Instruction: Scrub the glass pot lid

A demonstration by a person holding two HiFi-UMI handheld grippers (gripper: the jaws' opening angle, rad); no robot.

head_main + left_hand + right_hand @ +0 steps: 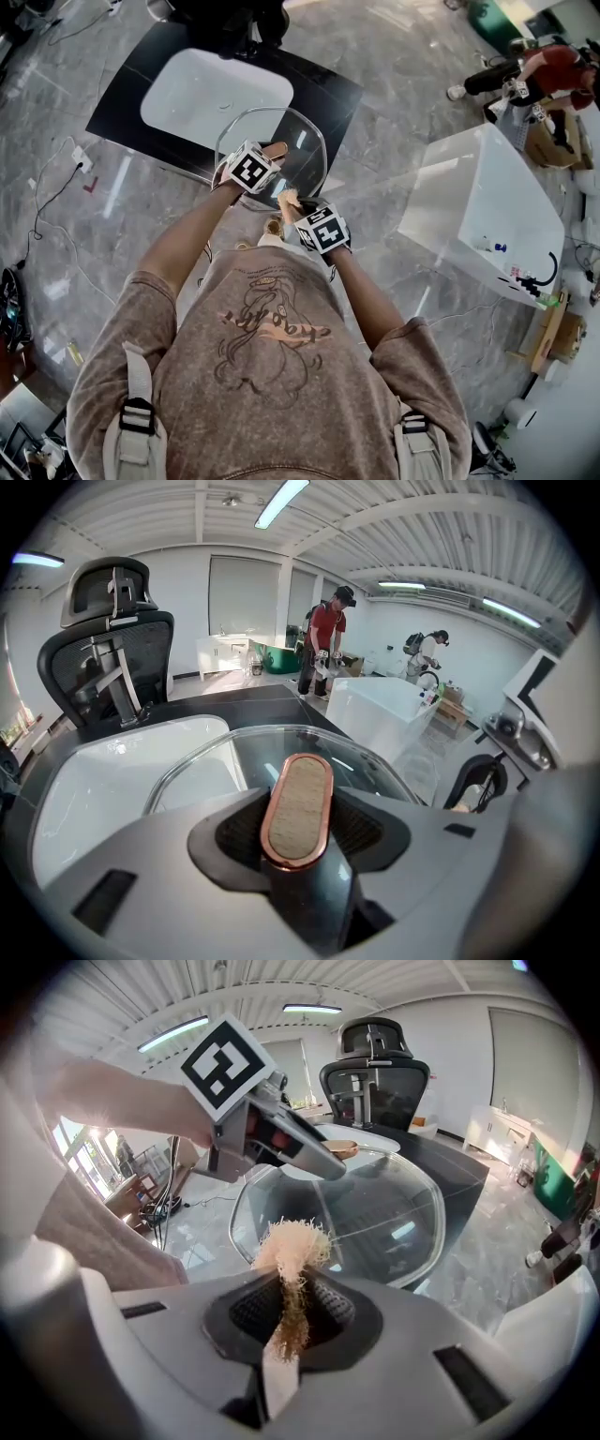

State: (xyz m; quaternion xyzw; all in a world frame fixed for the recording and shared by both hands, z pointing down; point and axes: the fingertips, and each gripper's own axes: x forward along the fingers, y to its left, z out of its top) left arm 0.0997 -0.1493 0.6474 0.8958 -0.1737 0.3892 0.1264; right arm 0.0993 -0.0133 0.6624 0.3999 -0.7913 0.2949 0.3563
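Observation:
The glass pot lid [302,141] is held in the air over the front edge of the black counter. Its copper-rimmed handle [298,808] sits between the jaws of my left gripper [300,841], which is shut on it. In the head view the left gripper [262,161] is at the lid's near rim. My right gripper [289,1326] is shut on the stem of a brush [292,1249] with a frayed tan head. The brush [288,199] points up at the lid [361,1206] from just below its near edge, a little apart from the glass. The right gripper [314,220] is close to my chest.
A white sink basin [216,94] is set into a black counter [323,92] just beyond the lid. A white tub [487,202] stands to the right. A black office chair [108,639] is behind the counter. People [323,644] stand far back on the marble floor.

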